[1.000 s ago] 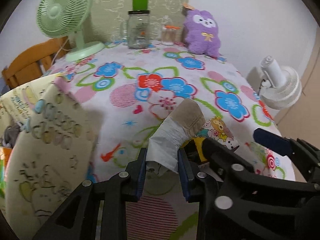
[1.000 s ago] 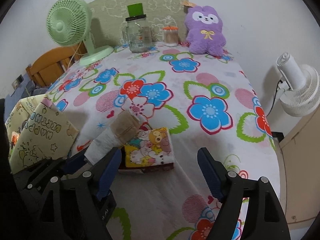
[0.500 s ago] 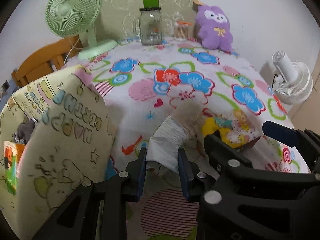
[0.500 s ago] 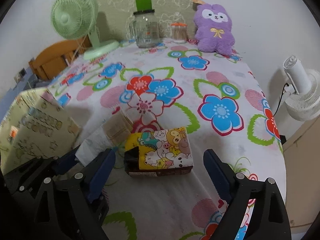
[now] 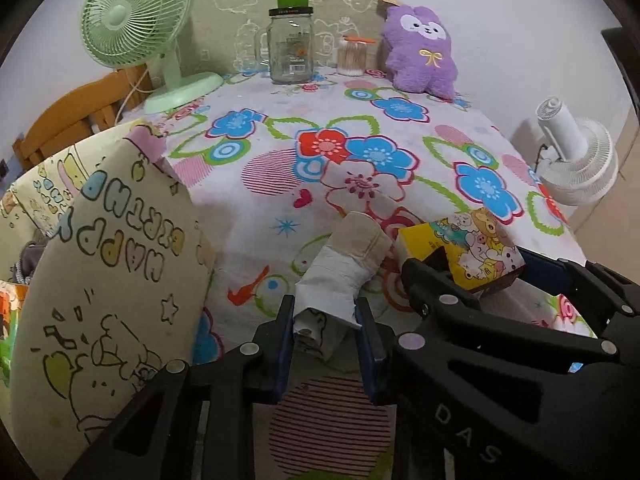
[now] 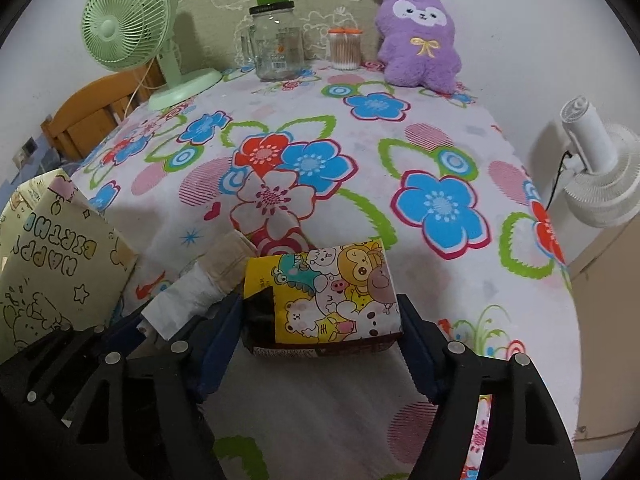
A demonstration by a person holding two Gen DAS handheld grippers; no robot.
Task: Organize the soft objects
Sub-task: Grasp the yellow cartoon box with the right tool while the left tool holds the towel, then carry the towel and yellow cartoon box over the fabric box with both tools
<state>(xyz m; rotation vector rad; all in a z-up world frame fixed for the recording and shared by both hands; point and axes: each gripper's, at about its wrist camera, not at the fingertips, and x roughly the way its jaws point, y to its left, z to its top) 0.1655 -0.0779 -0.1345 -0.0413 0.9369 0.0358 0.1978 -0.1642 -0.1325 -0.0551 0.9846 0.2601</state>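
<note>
My left gripper (image 5: 326, 312) is shut on a rolled white cloth with a beige band (image 5: 344, 268), its jaws closing a little tighter; the roll points up and away over the table. Just to its right, a cartoon-printed tissue pack (image 6: 332, 292) lies between the blue pads of my right gripper (image 6: 320, 312). Those jaws are closing, and both pads touch the pack's sides. The left wrist view shows the pack (image 5: 472, 248) inside the right gripper (image 5: 480, 276). An open "Happy Birthday" gift bag (image 5: 100, 280) stands at the left. A purple plush (image 6: 418, 44) sits at the far edge.
At the back of the flowered tablecloth (image 6: 440, 152) stand a green desk fan (image 5: 132, 24), a glass jar with a green lid (image 5: 290, 48) and a cotton-swab tub (image 5: 352, 56). A white fan (image 6: 600, 184) stands off the right edge. A wooden chair (image 5: 72, 116) is behind the bag.
My right gripper has come forward around the tissue pack, which lay ahead of its jaws, and the jaws have narrowed onto it. The left gripper still holds the roll.
</note>
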